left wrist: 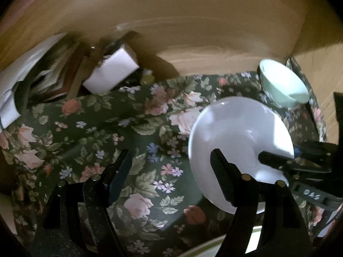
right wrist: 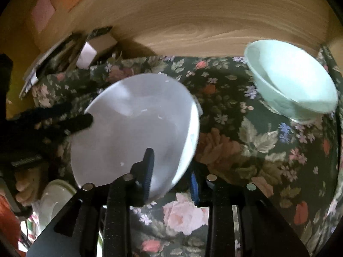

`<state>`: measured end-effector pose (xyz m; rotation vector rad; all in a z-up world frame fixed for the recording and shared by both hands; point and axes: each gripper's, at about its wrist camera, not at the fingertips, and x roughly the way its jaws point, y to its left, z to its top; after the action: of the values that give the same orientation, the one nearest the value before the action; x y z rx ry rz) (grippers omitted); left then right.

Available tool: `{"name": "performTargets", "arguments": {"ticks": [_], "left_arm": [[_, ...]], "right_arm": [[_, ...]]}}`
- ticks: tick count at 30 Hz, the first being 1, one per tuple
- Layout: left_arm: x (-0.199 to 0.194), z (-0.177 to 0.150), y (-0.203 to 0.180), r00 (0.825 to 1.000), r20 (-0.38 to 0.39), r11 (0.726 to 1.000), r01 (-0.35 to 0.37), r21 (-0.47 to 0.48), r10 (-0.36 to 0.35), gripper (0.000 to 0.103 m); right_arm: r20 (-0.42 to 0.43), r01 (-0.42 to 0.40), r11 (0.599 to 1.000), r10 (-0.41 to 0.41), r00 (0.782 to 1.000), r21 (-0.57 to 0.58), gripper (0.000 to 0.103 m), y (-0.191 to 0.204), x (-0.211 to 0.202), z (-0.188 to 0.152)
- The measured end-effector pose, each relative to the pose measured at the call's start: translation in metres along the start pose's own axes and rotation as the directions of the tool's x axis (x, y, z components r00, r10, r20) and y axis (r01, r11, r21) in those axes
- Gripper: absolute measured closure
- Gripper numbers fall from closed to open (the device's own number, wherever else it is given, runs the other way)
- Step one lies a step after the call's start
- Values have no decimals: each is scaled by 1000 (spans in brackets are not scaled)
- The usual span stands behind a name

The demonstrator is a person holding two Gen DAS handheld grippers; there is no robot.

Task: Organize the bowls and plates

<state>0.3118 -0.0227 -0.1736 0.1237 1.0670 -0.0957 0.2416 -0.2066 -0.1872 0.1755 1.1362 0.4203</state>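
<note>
Gripping round white glazed bowl (right wrist: 137,128) by near rim with my right gripper (right wrist: 171,171), jaws clamped across wall so it hangs tilted above floral-cloth worktop (right wrist: 246,150). Left gripper (left wrist: 169,171) jaws wide open, empty, beside bowl. Pale green bowl (right wrist: 293,81) rests near wooden back panel (right wrist: 214,17), likely stacking target.

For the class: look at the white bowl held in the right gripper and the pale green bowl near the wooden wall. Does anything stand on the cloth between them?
Nothing visible does. Between the glossy white bowl, gripped at its rim by the right gripper, and the pale green ceramic bowl lies only bare floral tablecloth.
</note>
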Motion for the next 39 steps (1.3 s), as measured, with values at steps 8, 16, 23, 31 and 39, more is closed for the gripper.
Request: {"name": "performTargets", "arguments": {"ticks": [8,16,23,31,39], "left_arm": [[22,5,-14,996,-80,999,33,26,-31,33],[36,5,-23,989,-132,995,81,55,-74,63],[39,4,-25,989,-122,994,88,58,-80,75],[15,4,-27,995,-57,993,92,68,-88,76],[-32,2,-22,993,50,993,102,52,-104,76]], "right_arm": [[45,6,1000,-7,999,16,69,-7,-15,3],[27,-20,999,19,999,36,71,-7,6,11],[28,-13,1000,13,1000,17,80,-2,8,12],[84,-8,1000,6,996,22,80,4,-11,15],[165,-11,1000,13,986,-12,80,21,-46,21]]}}
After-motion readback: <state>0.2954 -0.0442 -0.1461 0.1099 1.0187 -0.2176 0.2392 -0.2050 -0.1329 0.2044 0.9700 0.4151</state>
